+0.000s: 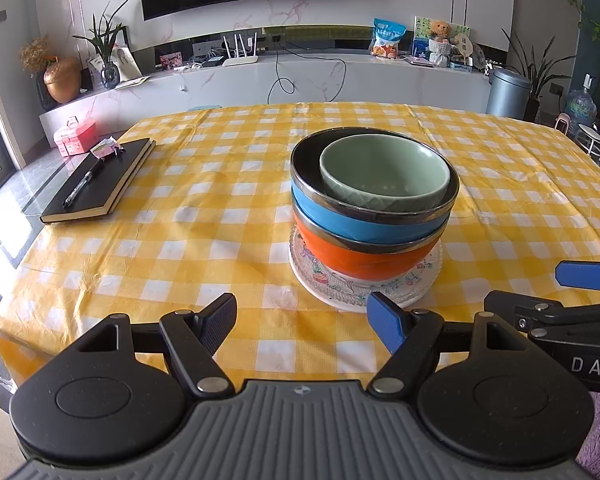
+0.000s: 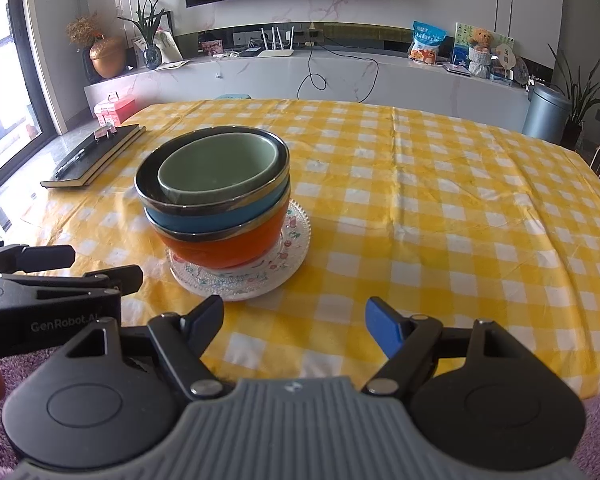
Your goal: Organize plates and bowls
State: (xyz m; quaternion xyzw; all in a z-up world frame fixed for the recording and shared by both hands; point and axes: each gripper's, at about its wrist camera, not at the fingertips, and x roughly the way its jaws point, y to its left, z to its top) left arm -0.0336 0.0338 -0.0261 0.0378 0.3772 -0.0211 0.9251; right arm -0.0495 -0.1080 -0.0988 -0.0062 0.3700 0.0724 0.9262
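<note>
Three nested bowls (image 1: 374, 204), one plate (image 1: 416, 286)

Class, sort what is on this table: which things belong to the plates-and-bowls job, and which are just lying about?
Job: green bowl, blue bowl, orange bowl, glass plate beneath them.

Lying about: black notebook, pen on the notebook, pink box beyond the table.

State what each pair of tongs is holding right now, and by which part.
Nothing is held. The left tongs and the right tongs are both open and empty, short of the bowl stack: green bowl in blue bowl in orange bowl, on the glass plate.
</note>
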